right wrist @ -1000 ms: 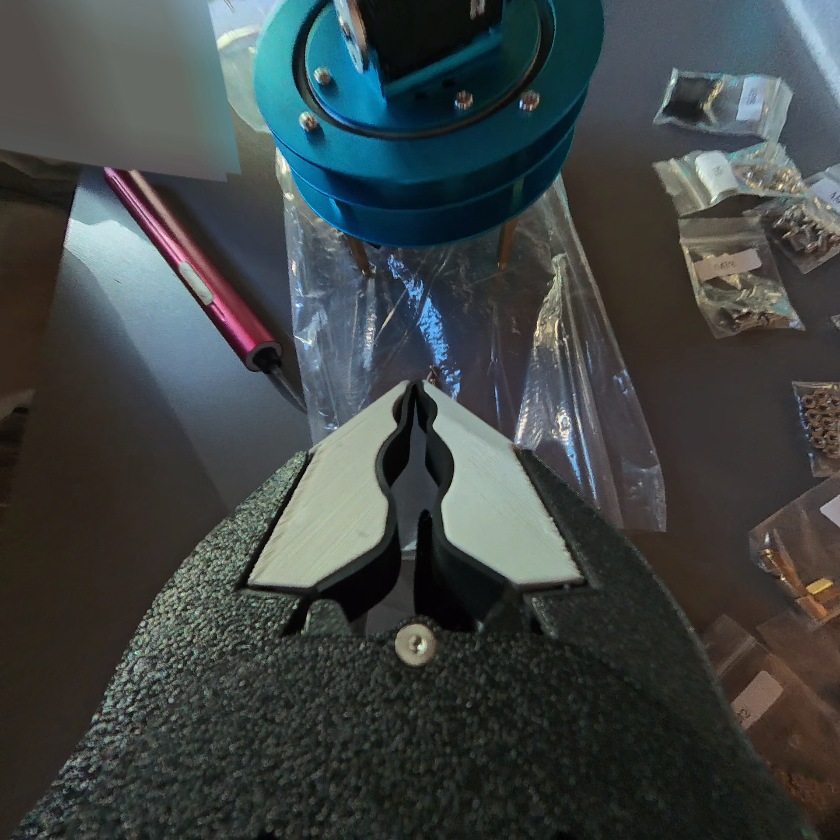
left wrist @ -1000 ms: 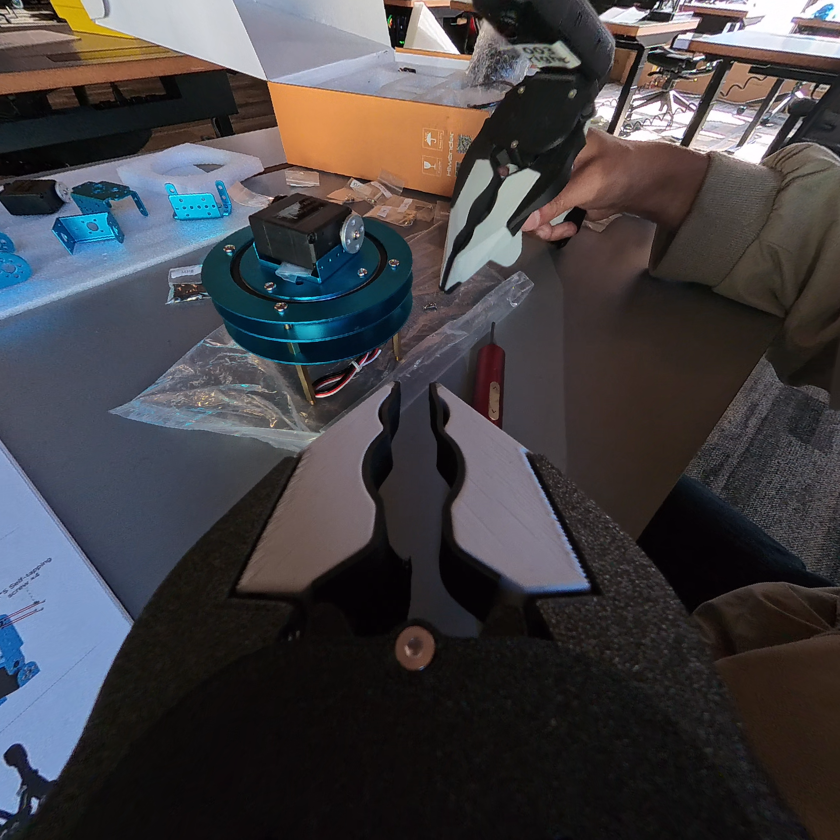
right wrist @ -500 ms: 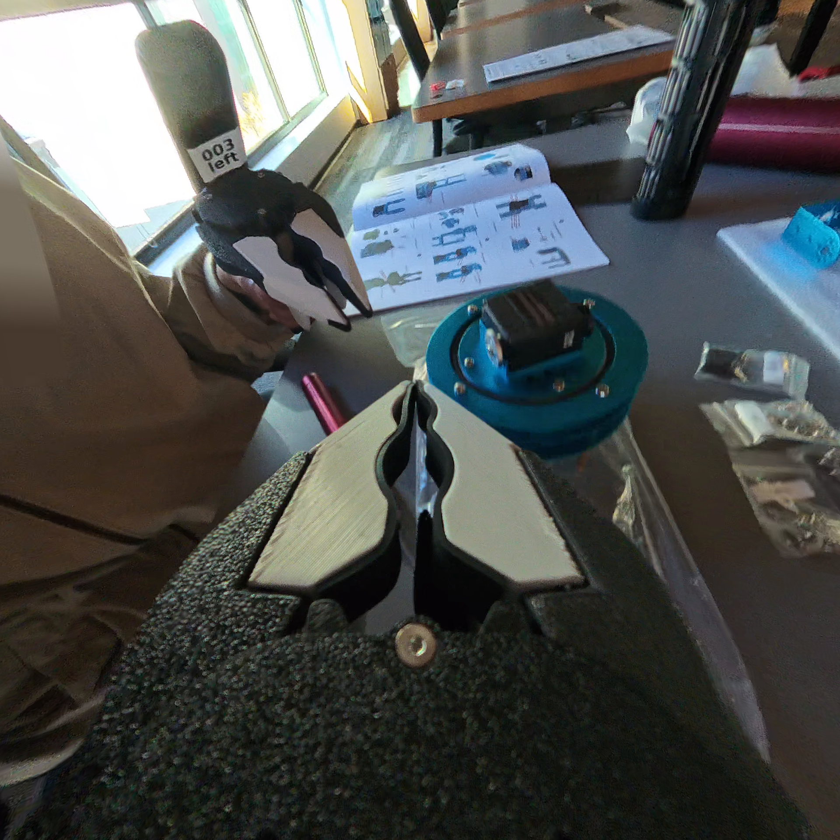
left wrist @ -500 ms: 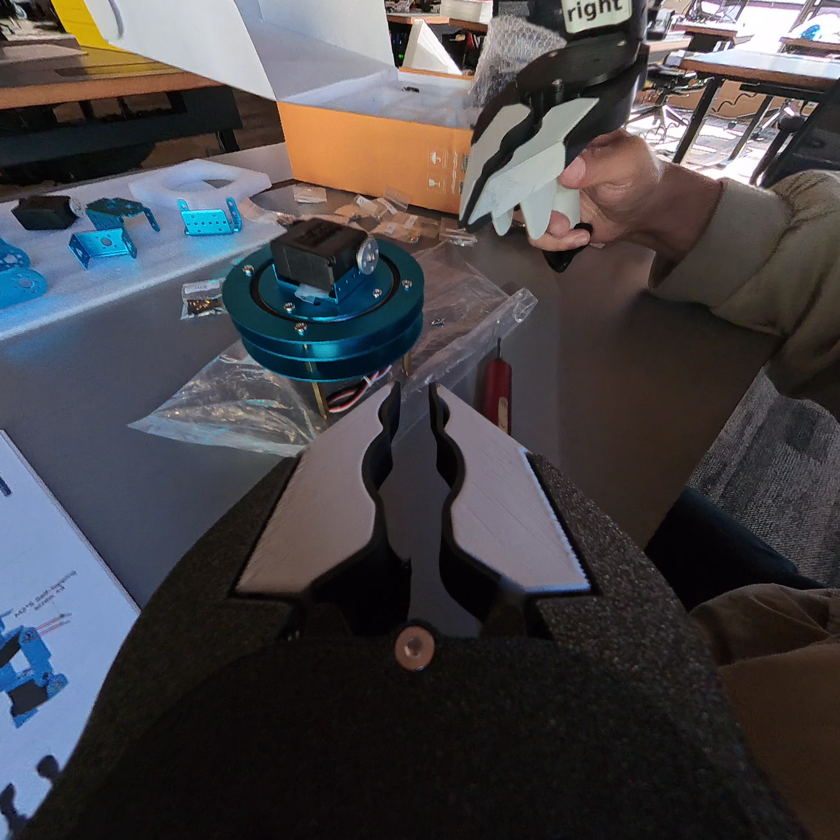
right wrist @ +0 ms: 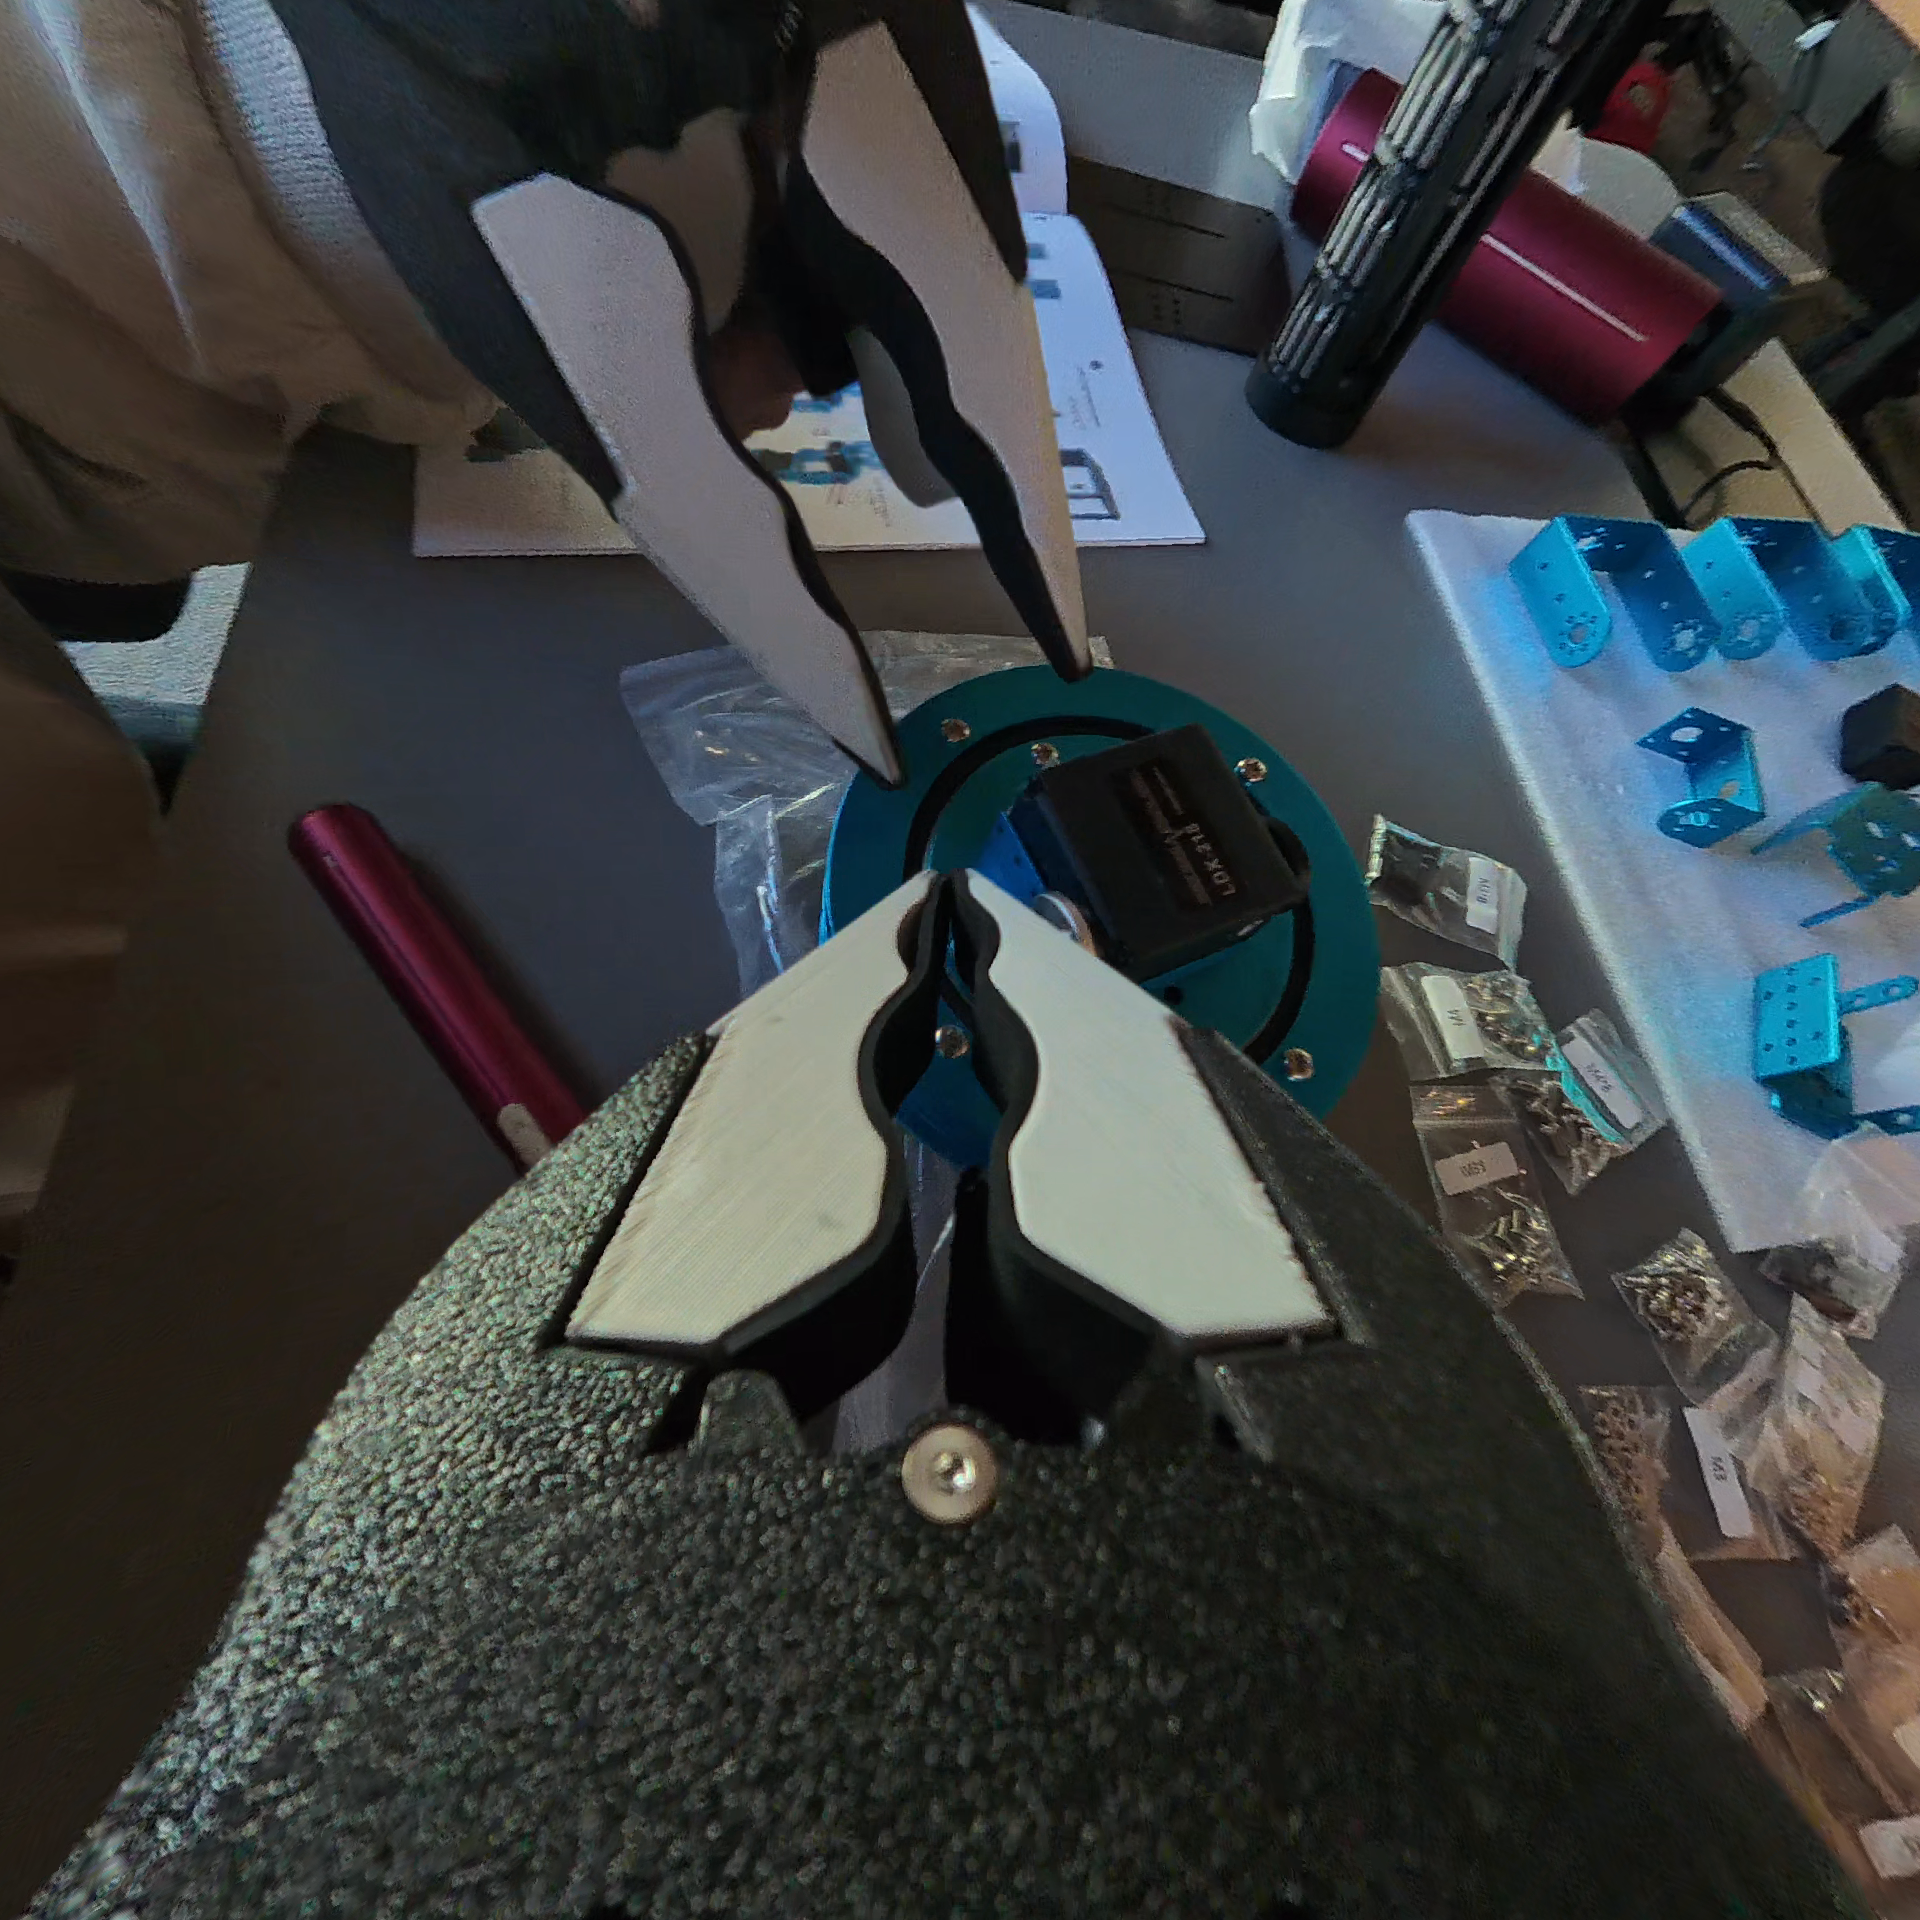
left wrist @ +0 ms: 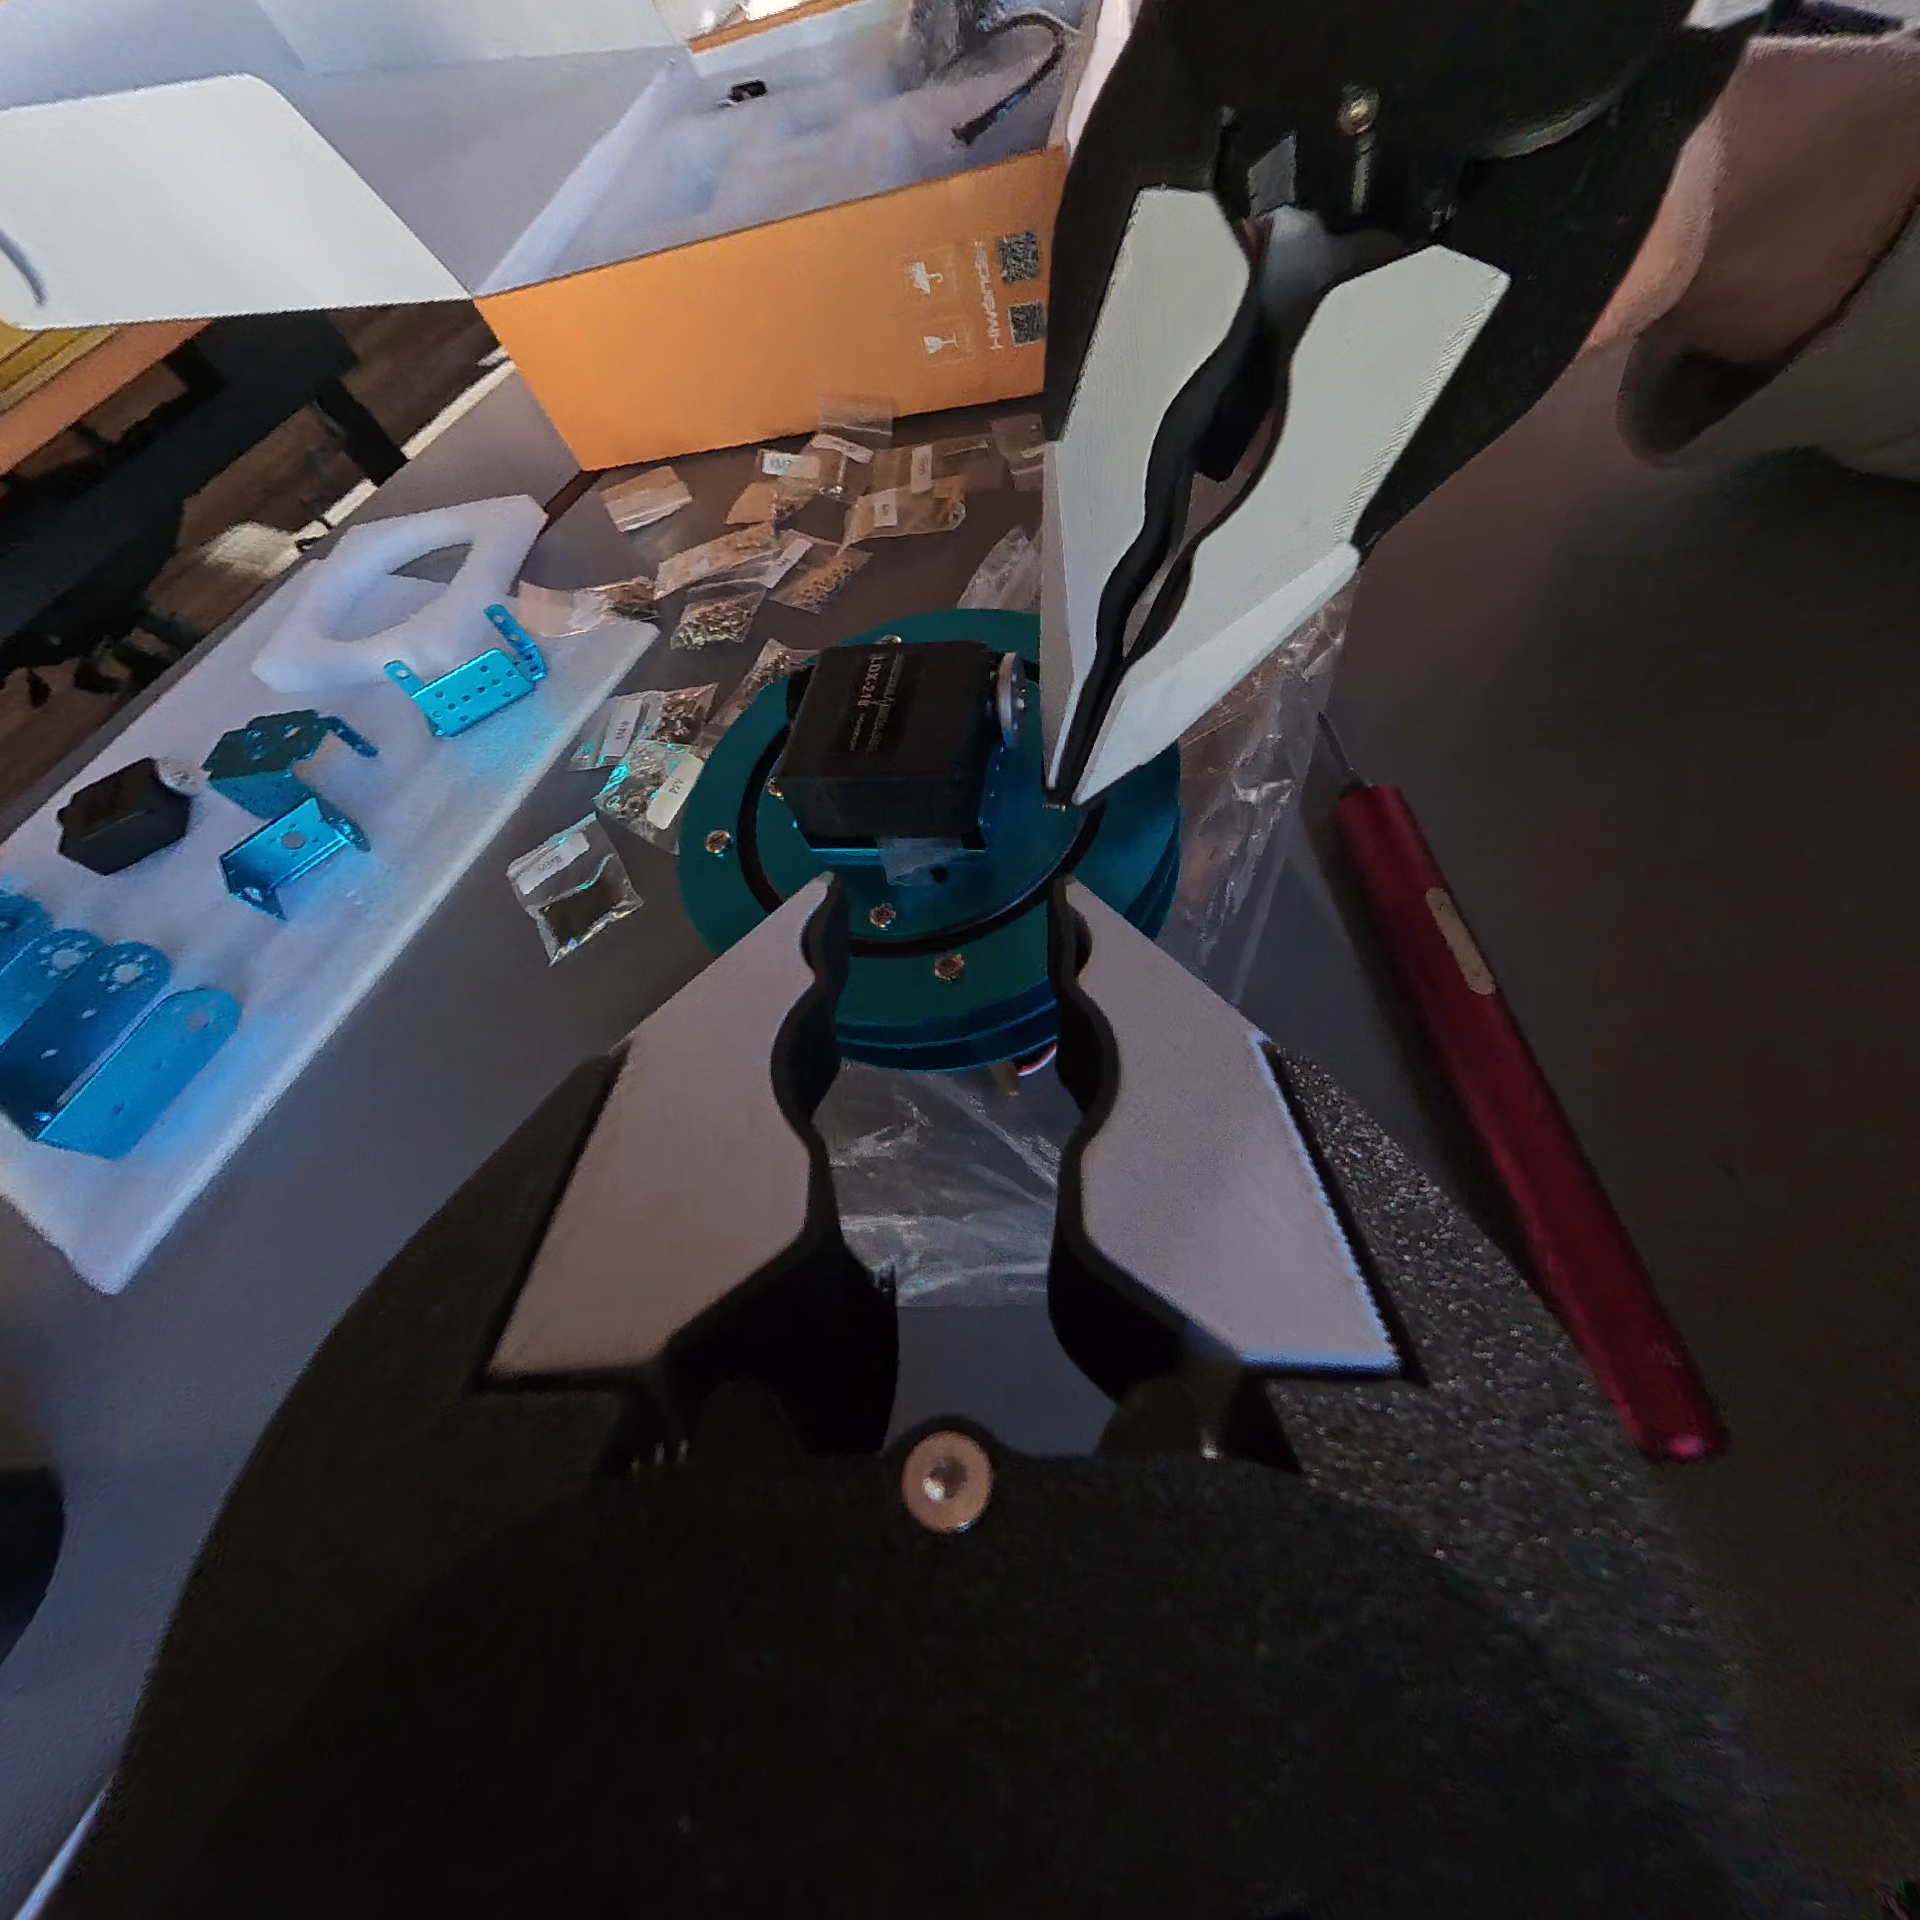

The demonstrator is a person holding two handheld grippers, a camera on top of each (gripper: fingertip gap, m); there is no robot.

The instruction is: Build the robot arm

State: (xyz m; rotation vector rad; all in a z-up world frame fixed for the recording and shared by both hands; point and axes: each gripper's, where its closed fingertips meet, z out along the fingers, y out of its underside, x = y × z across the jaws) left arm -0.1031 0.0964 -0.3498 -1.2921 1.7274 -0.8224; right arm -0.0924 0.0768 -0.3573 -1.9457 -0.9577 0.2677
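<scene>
A teal round base (left wrist: pixel 717 894) with a black servo (left wrist: pixel 894 727) on top stands on brass legs over a clear plastic bag (left wrist: pixel 935 1174). My left gripper (left wrist: pixel 948 899) is open, its tips spread over the base's near rim. My right gripper (left wrist: pixel 1065 795) comes down from above, shut, with its tip on the base beside the servo; whether a small part sits in its tip cannot be told. In the right wrist view my right gripper (right wrist: pixel 945 883) is shut over the base (right wrist: pixel 1320 935) next to the servo (right wrist: pixel 1164 842), and the left gripper (right wrist: pixel 977 722) stands open on the far rim.
A red screwdriver (left wrist: pixel 1507 1060) lies beside the base. Small bags of screws (left wrist: pixel 717 613) are scattered behind it. A white foam sheet (left wrist: pixel 416 790) holds blue brackets (left wrist: pixel 462 686). An open orange box (left wrist: pixel 769 332) stands at the back. A booklet (right wrist: pixel 1122 457) and a black cylinder (right wrist: pixel 1382 239) are nearby. Only a small space, under 4 cm, lies between the two pairs of fingers. From either gripper's tips it is about 4 centimetres to the servo (right wrist: pixel 1164 842). Seen from the left wrist view (left wrist: pixel 904 696) as well.
My left gripper has opened and moved in over the base. My right gripper has swung down from the air onto the base beside the servo and stays shut.
</scene>
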